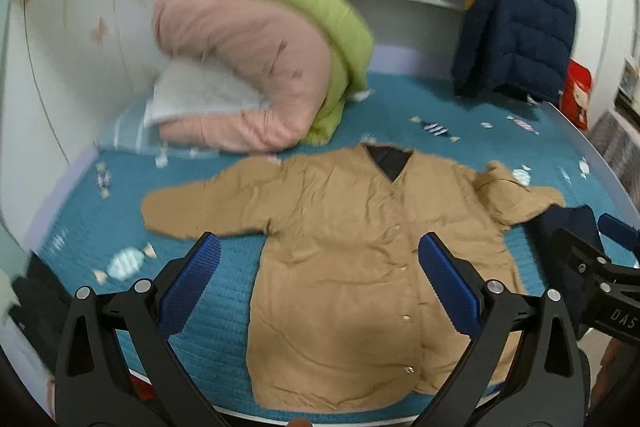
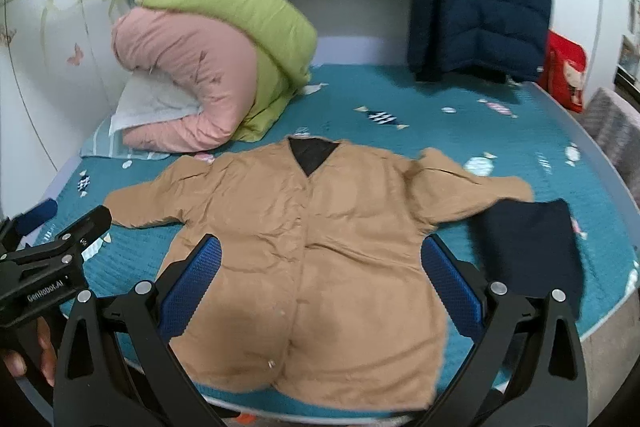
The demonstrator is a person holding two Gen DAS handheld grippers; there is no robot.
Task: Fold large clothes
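Left wrist — coat (image 1: 344,267) near bed edge (image 1: 240,413)

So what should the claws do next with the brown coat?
Probably bring the left claw down onto the left sleeve to fold it across the chest. The coat lies flat and buttoned on the bed, both sleeves spread out, and both claws are open and holding nothing. The right sleeve is rumpled, so it may need smoothing first.

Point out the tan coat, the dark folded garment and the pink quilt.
tan coat (image 2: 320,247), right wrist view, chest panel.
dark folded garment (image 2: 532,251), right wrist view, middle.
pink quilt (image 1: 248,67), left wrist view, upper fold.
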